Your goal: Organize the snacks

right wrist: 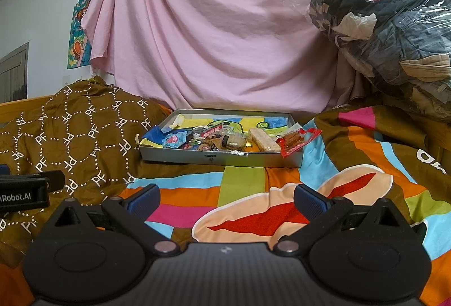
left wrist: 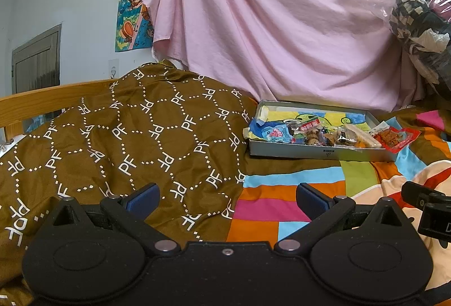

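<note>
The snacks (right wrist: 222,138) are lying heaped in the shallow grey tray (right wrist: 197,158), which is sitting on the striped bedspread (right wrist: 242,184) just in front of the hanging pink sheet (right wrist: 214,32). They are bunching along the tray's near wall, leaving the drawing on its far floor showing, so the tray seems to be serving as the collecting place. 1 red packet (right wrist: 296,141) is drooping over the tray's near right corner, half outside, and a long pale wafer bar (right wrist: 263,139) is lying just left of it. This pile would suit either a sorting under way or a gathering already finished; the pictures are not settling which.

Both grippers are hovering level, well short of the tray's near wall and pointing toward it. The left gripper (left wrist: 227,194) is standing wide open and gripping nothing, facing the tray's left end beside the brown patterned blanket (left wrist: 112,137). The right gripper (right wrist: 227,194) is likewise spread wide and empty, facing the tray's middle.
</note>
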A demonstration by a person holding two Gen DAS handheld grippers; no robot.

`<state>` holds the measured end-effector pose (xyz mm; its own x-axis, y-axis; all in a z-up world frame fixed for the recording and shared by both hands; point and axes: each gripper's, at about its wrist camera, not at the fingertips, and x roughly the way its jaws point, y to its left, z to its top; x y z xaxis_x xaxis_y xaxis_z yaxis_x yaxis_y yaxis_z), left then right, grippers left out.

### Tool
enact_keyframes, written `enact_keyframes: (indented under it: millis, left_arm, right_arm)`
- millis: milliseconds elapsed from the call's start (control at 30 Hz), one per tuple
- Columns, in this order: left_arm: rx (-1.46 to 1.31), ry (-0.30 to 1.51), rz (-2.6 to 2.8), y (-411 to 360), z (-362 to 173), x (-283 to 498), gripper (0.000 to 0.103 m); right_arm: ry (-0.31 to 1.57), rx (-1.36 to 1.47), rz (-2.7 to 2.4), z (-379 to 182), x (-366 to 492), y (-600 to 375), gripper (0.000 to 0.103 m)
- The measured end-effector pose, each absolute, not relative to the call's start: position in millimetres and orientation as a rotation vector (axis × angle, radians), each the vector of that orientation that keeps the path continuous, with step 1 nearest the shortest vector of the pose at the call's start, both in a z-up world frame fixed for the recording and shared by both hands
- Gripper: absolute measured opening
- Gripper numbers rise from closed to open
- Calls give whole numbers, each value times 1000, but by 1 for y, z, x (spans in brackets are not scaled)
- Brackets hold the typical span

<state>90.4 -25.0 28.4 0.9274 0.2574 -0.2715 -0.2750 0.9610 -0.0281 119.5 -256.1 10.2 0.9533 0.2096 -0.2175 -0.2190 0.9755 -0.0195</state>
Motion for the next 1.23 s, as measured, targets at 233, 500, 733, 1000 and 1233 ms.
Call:
enact_keyframes:
  millis: [233, 500, 733, 1000, 1233]
  left_arm:
    - [-67, 269, 274, -25, 29, 91, 102]
    - [-85, 280, 288, -25, 32, 89, 102]
    - [-98, 284, 308, -24, 35, 89, 102]
    - [-92, 288, 302, -26, 34, 88, 102]
    - [-102, 293, 308, -26, 33, 89, 102]
  right_arm:
    - [217, -44, 218, 10, 119, -256, 103]
    - [218, -46, 219, 9, 119, -255, 103]
    - [220, -49, 223, 8, 119, -255, 103]
    - [223, -54, 229, 7, 119, -255, 103]
    - [224, -54, 228, 7, 119, -255, 103]
